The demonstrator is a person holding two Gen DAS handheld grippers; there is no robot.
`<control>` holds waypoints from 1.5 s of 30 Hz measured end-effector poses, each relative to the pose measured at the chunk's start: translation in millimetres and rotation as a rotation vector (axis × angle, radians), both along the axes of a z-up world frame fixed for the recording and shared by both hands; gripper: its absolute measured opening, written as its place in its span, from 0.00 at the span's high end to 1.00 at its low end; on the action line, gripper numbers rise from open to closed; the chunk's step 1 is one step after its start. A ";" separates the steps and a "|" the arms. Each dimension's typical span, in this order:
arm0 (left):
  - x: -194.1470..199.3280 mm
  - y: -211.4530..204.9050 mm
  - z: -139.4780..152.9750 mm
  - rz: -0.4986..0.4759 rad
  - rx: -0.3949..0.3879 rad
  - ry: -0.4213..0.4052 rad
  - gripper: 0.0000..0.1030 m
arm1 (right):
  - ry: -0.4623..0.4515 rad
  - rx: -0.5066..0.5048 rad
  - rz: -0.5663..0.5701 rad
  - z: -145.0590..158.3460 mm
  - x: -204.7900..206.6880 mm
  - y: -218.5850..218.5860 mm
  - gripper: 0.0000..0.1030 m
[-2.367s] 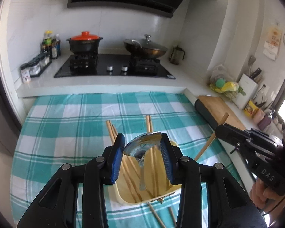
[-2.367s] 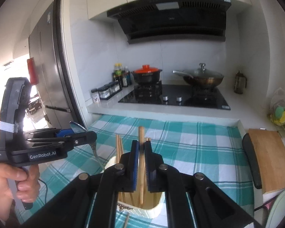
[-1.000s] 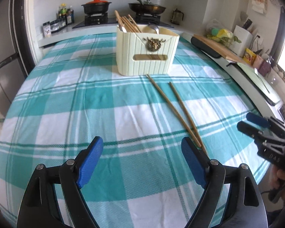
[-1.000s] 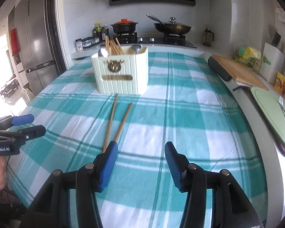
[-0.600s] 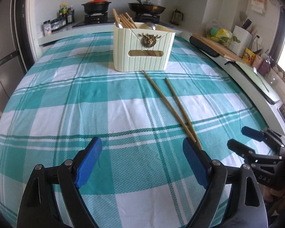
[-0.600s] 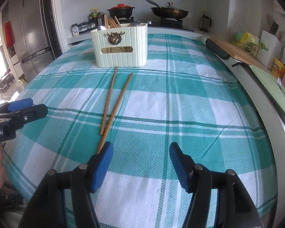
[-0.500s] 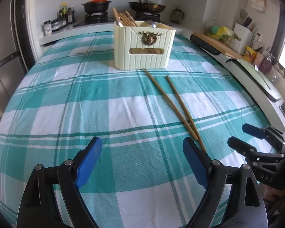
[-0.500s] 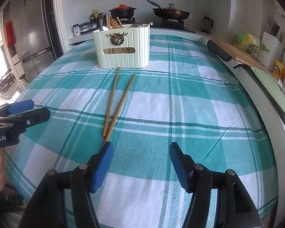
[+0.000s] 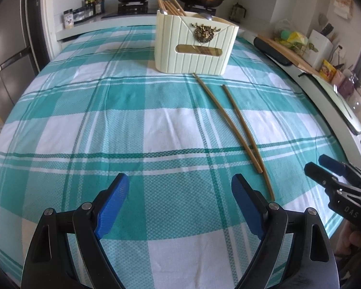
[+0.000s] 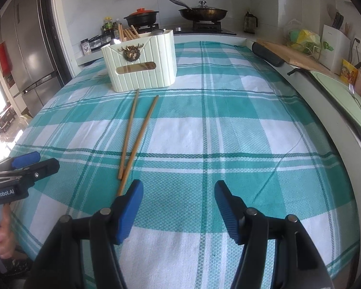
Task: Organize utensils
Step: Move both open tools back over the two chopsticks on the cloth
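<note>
A cream ribbed utensil holder point(image 9: 195, 48) stands at the far side of the checked tablecloth, holding several chopsticks point(image 9: 168, 6) and a spoon point(image 9: 205, 16); it also shows in the right wrist view point(image 10: 142, 66). Two loose wooden chopsticks point(image 9: 238, 125) lie on the cloth in front of it, also in the right wrist view point(image 10: 134, 134). My left gripper point(image 9: 180, 207) is open and empty, low near the table's front edge. My right gripper point(image 10: 178, 204) is open and empty, its left finger beside the chopsticks' near ends.
The teal checked tablecloth point(image 9: 108, 120) covers the table. A stove with a red-lidded pot point(image 10: 142, 16) and a pan point(image 10: 202, 12) stands behind. A cutting board point(image 10: 293, 55), a green tray with a fork point(image 10: 356, 101) and a fridge point(image 10: 29, 55) flank the table.
Both grippers have let go of the spoon and chopstick into the holder, opened wide, and drawn back low to the table's front edge. Over the last half second there is only a slight shift.
</note>
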State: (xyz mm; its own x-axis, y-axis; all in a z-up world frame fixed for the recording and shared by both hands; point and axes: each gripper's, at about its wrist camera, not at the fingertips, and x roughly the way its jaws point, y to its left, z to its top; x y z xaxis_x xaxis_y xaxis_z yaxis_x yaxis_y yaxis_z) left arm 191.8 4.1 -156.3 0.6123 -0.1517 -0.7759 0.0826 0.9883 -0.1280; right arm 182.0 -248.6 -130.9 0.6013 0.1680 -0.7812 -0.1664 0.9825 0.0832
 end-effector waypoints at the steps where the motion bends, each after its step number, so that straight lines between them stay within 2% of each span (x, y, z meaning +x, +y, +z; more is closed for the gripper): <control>1: 0.9 -0.4 0.2 0.002 0.006 0.001 0.15 | 0.002 0.003 -0.005 -0.2 0.9 -1.0 0.39; 16: 7.8 3.6 -6.3 0.038 0.077 0.017 0.15 | 0.036 0.003 0.000 -11.0 5.0 0.2 0.39; 21: 20.0 7.3 -7.6 0.048 0.037 0.032 0.15 | 0.040 -0.008 0.016 -11.1 10.6 4.7 0.39; 27: 60.2 -4.4 1.6 0.033 -0.034 0.011 0.15 | 0.025 -0.003 0.032 -3.4 23.7 11.2 0.46; 29: 73.9 -14.8 1.1 0.023 -0.034 0.009 0.15 | 0.020 0.004 0.033 -2.2 23.1 13.2 0.46; 34: 108.1 -53.5 -11.8 -0.006 0.061 0.005 0.15 | 0.034 0.012 0.035 -6.9 16.4 13.3 0.46; 37: 116.9 -74.6 -26.5 -0.012 0.203 0.000 0.15 | 0.046 0.015 0.017 -10.0 13.1 7.5 0.46; 38: 116.2 -76.7 -30.7 -0.015 0.226 0.004 0.22 | 0.048 0.015 0.011 -10.1 11.9 4.9 0.46; 39: 112.5 -74.0 -32.8 -0.023 0.201 -0.001 0.25 | 0.048 0.014 0.006 -9.7 10.9 2.4 0.46; 41: 104.5 -65.3 -32.5 -0.033 0.139 -0.001 0.49 | 0.043 0.008 -0.007 -8.2 8.3 -3.3 0.46; 42: 101.0 -63.9 -31.5 -0.039 0.151 -0.004 0.58 | 0.043 0.005 -0.012 -8.1 7.9 -5.9 0.46; 43: 97.2 -62.5 -30.2 -0.051 0.158 -0.008 0.79 | 0.045 0.005 -0.018 -8.9 8.0 -8.3 0.46; 44: 93.7 -61.1 -29.6 -0.060 0.155 -0.005 0.91 | 0.051 0.008 -0.022 -10.5 8.9 -10.1 0.46; 45: 89.7 -57.6 -29.6 -0.061 0.148 -0.002 0.93 | 0.057 0.011 -0.024 -12.7 10.5 -11.0 0.46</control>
